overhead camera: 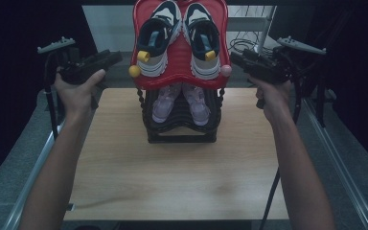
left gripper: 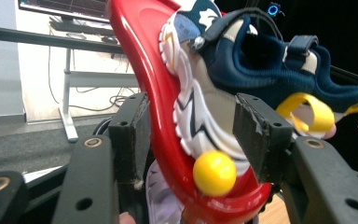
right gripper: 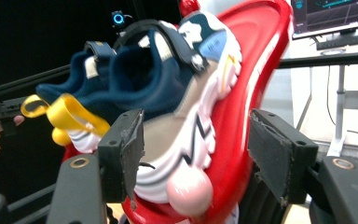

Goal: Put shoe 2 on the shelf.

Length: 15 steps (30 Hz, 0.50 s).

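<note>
A red tray (overhead camera: 179, 82) tilts toward me on top of a black rack (overhead camera: 179, 133) and carries two navy and white sneakers (overhead camera: 159, 38) (overhead camera: 203, 40). A yellow ball (overhead camera: 134, 71) caps its left corner and a pink ball (overhead camera: 225, 71) its right. My left gripper (overhead camera: 116, 57) is level at the tray's left edge. In the left gripper view it (left gripper: 196, 140) is open astride the red rim (left gripper: 140, 60), above the yellow ball (left gripper: 214, 173). My right gripper (overhead camera: 235, 58) mirrors it and stands open (right gripper: 200, 156) around the right rim (right gripper: 256, 70), above the pink ball (right gripper: 189, 189).
Two pale lilac shoes (overhead camera: 165, 103) sit on the rack's lower tier. The rack stands at the back of a wooden table (overhead camera: 172, 177) with metal rails (overhead camera: 338, 158) along its sides. Behind it are a white desk frame (overhead camera: 266, 26) and cables.
</note>
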Available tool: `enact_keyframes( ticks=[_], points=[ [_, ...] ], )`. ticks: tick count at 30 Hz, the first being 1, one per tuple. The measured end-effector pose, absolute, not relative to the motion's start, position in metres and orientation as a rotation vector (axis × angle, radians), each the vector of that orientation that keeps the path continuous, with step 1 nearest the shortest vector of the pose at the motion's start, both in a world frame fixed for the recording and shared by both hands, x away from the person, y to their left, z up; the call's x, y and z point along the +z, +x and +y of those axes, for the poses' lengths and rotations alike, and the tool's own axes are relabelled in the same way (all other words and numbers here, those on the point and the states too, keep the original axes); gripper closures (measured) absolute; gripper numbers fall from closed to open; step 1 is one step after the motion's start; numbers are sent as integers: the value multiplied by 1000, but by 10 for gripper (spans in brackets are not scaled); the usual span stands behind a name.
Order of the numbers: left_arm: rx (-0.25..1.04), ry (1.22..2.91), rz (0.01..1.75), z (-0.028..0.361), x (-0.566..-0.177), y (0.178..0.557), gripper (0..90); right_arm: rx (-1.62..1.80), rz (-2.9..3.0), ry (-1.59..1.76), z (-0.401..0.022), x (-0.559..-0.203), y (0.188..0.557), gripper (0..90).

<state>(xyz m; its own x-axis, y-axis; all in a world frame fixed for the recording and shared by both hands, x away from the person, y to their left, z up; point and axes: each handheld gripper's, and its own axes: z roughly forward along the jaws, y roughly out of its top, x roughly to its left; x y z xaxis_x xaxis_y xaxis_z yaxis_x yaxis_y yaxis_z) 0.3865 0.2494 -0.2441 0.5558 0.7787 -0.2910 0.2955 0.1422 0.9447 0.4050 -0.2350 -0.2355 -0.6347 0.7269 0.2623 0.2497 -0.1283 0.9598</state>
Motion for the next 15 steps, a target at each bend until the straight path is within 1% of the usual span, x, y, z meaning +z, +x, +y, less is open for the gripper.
enact_keyframes(
  ticks=[15],
  points=[
    [401, 1481, 989, 257, -296, 366, 488, 1853, 1778, 1163, -256, -291, 393, 380]
  ],
)
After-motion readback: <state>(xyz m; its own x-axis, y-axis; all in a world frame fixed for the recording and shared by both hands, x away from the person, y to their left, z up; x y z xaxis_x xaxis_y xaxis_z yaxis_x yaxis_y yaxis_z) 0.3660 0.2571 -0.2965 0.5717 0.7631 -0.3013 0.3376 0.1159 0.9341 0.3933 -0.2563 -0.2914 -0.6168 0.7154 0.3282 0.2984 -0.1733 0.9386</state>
